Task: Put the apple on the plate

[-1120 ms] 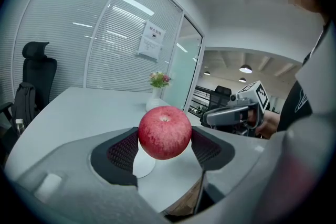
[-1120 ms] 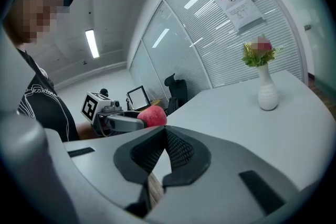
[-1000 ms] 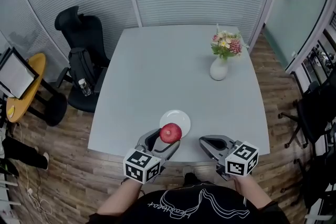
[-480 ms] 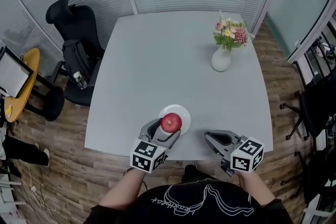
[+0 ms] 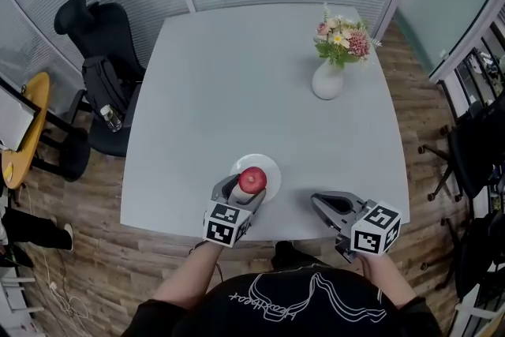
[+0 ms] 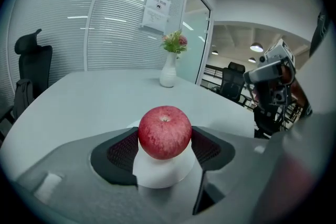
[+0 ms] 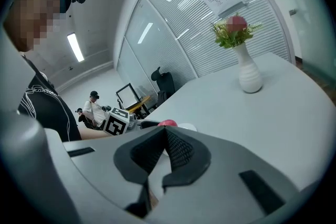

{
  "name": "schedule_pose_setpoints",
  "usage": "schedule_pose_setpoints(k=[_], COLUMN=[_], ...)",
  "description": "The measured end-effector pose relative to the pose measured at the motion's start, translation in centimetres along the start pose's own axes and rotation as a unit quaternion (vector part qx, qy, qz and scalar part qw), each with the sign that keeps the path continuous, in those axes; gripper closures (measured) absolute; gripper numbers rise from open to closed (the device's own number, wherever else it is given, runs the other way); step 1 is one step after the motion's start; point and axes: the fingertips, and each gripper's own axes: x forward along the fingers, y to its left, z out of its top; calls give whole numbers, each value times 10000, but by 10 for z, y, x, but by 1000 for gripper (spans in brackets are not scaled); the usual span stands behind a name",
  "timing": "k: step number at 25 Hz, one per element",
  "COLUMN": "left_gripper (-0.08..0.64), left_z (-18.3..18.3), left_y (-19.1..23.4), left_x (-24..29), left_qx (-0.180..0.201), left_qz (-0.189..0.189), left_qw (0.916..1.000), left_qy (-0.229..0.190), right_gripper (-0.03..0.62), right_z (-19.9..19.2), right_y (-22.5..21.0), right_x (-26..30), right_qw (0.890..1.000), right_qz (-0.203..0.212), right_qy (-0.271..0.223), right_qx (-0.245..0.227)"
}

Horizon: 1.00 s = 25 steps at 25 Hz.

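A red apple (image 5: 252, 179) is held between the jaws of my left gripper (image 5: 246, 185), right over a small white plate (image 5: 266, 165) near the table's front edge. In the left gripper view the apple (image 6: 164, 132) fills the gap between the dark pads, and the plate (image 6: 160, 170) shows just beneath it. I cannot tell whether the apple touches the plate. My right gripper (image 5: 330, 205) hovers at the front edge to the right, shut with nothing in it. In the right gripper view the apple (image 7: 168, 123) peeks over the shut pads.
A white vase of flowers (image 5: 328, 77) stands at the table's far right. The grey table (image 5: 237, 75) has a black office chair (image 5: 95, 35) with a bag at its left. A yellow stool (image 5: 20, 130) stands further left on the wood floor.
My left gripper has carried the apple forward a little, so it now hangs over the plate's middle instead of its near rim. The right gripper has stayed near the table edge.
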Motion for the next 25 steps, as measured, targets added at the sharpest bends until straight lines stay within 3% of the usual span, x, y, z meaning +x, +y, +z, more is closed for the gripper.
schedule_pose_setpoints(k=[4, 9, 19, 25], left_gripper=[236, 236, 236, 235], left_z=[-12, -19, -17, -19], left_y=[3, 5, 8, 7], left_x=[16, 28, 35, 35], left_qx=[228, 221, 537, 501], left_qz=[94, 147, 287, 291], left_qw=[9996, 9994, 9981, 9983], left_qy=[166, 210, 135, 74], right_gripper=[583, 583, 583, 583], right_z=[-5, -10, -18, -20], right_y=[-13, -24, -30, -24], right_x=[-5, -7, -8, -5], right_qw=[9999, 9996, 9988, 9987], right_qz=[-106, -160, -144, -48], right_qy=[62, 59, 57, 74], right_qx=[98, 243, 469, 494])
